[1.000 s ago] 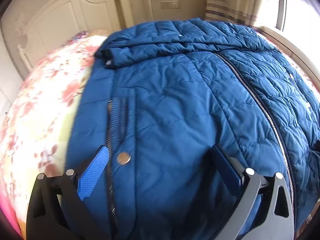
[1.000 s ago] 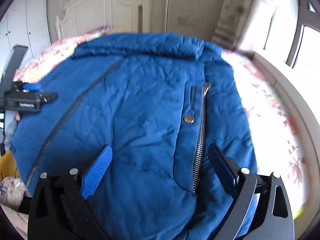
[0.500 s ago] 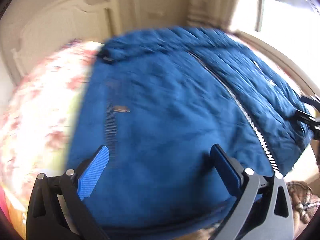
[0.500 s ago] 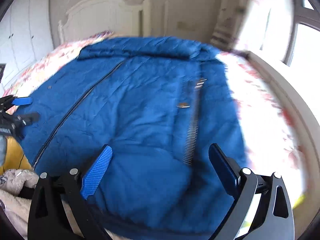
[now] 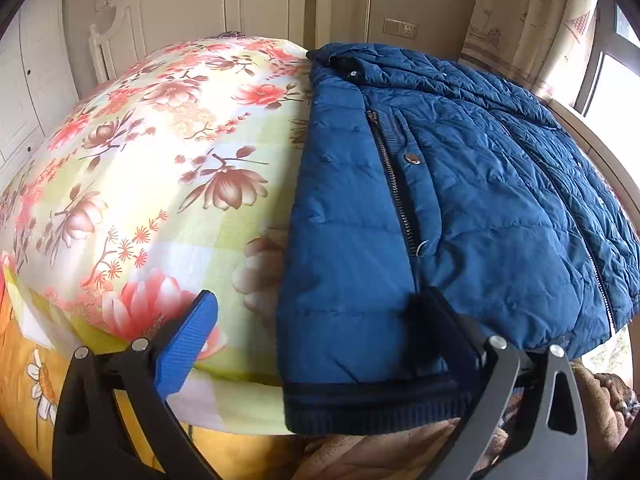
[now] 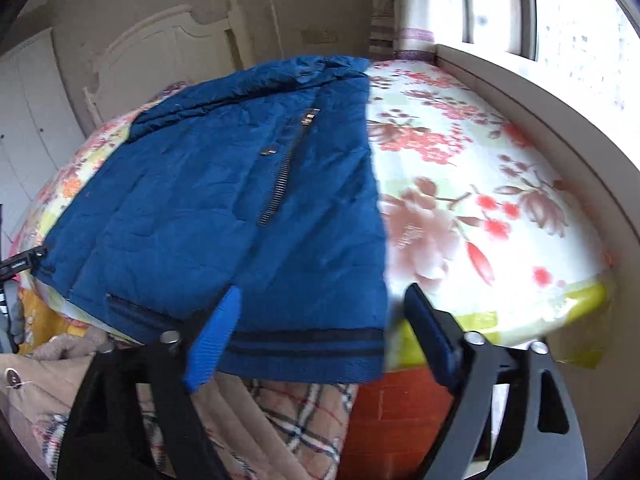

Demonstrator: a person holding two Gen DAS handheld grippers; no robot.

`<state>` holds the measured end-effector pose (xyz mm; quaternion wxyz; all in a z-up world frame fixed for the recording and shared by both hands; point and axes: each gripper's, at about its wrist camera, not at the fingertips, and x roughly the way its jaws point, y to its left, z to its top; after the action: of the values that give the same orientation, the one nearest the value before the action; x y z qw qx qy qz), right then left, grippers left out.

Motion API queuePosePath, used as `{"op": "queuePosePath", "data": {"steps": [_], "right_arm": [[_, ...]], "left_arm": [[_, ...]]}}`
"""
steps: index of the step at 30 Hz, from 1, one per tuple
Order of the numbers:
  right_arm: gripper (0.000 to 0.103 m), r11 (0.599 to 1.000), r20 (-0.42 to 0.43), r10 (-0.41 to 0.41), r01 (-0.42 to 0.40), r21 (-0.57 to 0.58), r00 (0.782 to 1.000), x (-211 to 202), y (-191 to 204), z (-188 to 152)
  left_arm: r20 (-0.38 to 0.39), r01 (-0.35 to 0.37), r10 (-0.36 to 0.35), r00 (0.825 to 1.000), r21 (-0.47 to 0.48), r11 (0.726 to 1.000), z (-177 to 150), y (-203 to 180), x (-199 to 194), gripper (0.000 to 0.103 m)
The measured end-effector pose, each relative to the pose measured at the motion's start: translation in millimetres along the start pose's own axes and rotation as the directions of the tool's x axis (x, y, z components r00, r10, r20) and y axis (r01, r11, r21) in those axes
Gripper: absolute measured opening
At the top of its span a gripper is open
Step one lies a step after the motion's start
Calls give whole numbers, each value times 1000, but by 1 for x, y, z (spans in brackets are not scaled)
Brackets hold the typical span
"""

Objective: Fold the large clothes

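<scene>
Lying lengthwise, jacket (image 5: pixel 460 216) hem toward cameras

left gripper (image 5: pixel 320 336): jaws spread wide, nothing clamped, held low at bed's foot edge, pointing toward headboard | right gripper (image 6: pixel 320 328): jaws spread wide, nothing clamped, held low at foot edge, view blurred

a home bedroom: floral-sheeted bed (image 5: pixel 168 168), white headboard (image 5: pixel 192 8), curtained window (image 6: pixel 560 20), wall socket (image 5: pixel 399 28).
</scene>
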<state>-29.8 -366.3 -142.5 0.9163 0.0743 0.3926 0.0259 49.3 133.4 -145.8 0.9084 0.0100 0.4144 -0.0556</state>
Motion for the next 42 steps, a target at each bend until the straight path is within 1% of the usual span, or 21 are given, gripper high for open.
{"op": "queuePosePath", "data": {"steps": [3, 5, 7, 8, 9, 11, 12, 16, 19, 21, 23, 27, 29, 30, 33, 35, 37, 38, 40, 41, 42], "right_arm": [[76, 1000, 19, -2, 2, -19, 1000, 5, 5, 1], [72, 999, 38, -17, 18, -49, 999, 6, 8, 1], [58, 996, 50, -9, 13, -87, 999, 5, 15, -1], [53, 995, 55, 2, 4, -98, 999, 4, 17, -2], [43, 995, 57, 19, -13, -100, 998, 3, 16, -2], [38, 995, 65, 39, -32, -99, 997, 0, 16, -5], [36, 994, 72, 44, -37, -102, 996, -3, 16, -7], [34, 987, 52, 141, -136, -90, 989, -29, 15, -14], [33, 962, 84, 246, -233, -143, 966, -78, 21, -21], [33, 941, 149, 309, -278, -195, 939, -120, 29, -22], [33, 928, 244, 344, -289, -234, 907, -163, 37, -14], [33, 927, 373, 344, -247, -282, 862, -204, 50, 31], [34, 935, 406, 323, -224, -273, 855, -202, 52, 62], [34, 941, 405, 309, -213, -264, 861, -191, 53, 90], [34, 958, 368, 274, -219, -185, 888, -144, 47, 156], [35, 974, 314, 227, -211, -84, 922, -92, 29, 205], [39, 967, 243, 247, -254, 1, 938, -46, 12, 234], [42, 953, 201, 268, -290, 88, 942, -14, -4, 250], [65, 904, 170, 334, -366, 220, 927, 25, -29, 264], [70, 884, 175, 344, -381, 271, 923, 40, -43, 268], [79, 884, 189, 328, -371, 285, 926, 47, -50, 270]], "left_arm": [[3, 35, -35, 999, -4, 999, 1, 2, 3, 94], [12, 36, -36, 999, 21, 999, 2, 1, 8, 93], [17, 71, -73, 997, 76, 995, 5, -5, 7, 66], [11, 120, -121, 993, 90, 989, 6, -9, 3, 38], [5, 123, -124, 992, 110, 986, 5, -16, 0, 30], [28, 100, -106, 994, 155, 983, 2, -24, -5, 17], [41, 114, -121, 992, 138, 984, 1, -21, -10, 14], [100, 206, -209, 973, 39, 978, -9, 4, -49, 11], [138, 255, -257, 956, 34, 966, -19, 20, -94, 11], [180, 285, -284, 942, 18, 958, -23, 32, -126, 11], [257, 324, -313, 914, -2, 946, -23, 43, -164, 11], [432, 384, -351, 831, 10, 923, 8, 52, -218, 12], [469, 401, -354, 809, -2, 916, 40, 53, -218, 12], [477, 407, -352, 805, -13, 913, 63, 51, -211, 13], [447, 404, -338, 828, -59, 913, 130, 48, -176, 14], [400, 380, -310, 862, -106, 919, 177, 43, -136, 17], [325, 353, -287, 901, -165, 921, 221, 43, -84, 18], [263, 340, -282, 923, -208, 917, 242, 45, -50, 21], [186, 290, -246, 951, -262, 921, 265, 53, -7, 52], [199, 240, -187, 962, -291, 926, 275, 62, 9, 76], [220, 199, -134, 966, -309, 930, 279, 70, 17, 79]]}}
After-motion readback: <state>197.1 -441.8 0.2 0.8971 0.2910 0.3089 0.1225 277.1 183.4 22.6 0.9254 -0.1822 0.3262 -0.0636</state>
